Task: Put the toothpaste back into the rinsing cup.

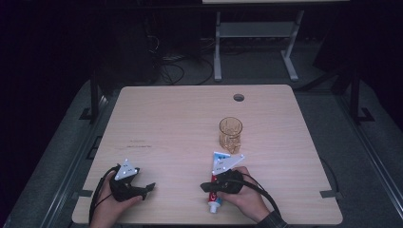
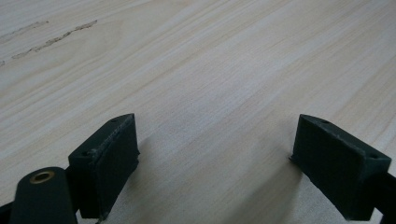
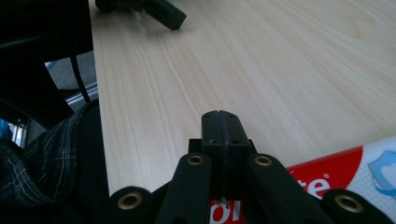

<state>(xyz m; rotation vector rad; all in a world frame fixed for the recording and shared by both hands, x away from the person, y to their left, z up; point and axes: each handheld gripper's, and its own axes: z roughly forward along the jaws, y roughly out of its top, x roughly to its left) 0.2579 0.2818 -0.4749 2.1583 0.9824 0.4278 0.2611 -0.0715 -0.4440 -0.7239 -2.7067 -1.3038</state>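
The right hand-held gripper [image 1: 205, 186] is hovering low over the counter [image 1: 166, 123], right above a red, white and blue toothpaste tube [image 1: 216, 187] that is lying flat beneath it. In the right gripper view, the jaws are pressing flat against each other with nothing between them, and the tube [image 3: 345, 175] is lying just under and beside them, its red band and white lettering running off toward the lower corner. Whether the jaws are touching the tube cannot be told. The tube's capped end is pointing back toward the person, past the hand that is gripping this hand-held gripper, while its flat end is sticking out beyond the grey plate on top.

Just past that flat end, an amber ribbed glass [image 1: 230, 134] is standing upright, near but apart from the tube.

The left hand-held gripper [image 1: 151, 186] is resting well off to the side, its jaws pointing toward the right one. In the left gripper view its jaws are standing wide apart over bare wood, holding nothing.
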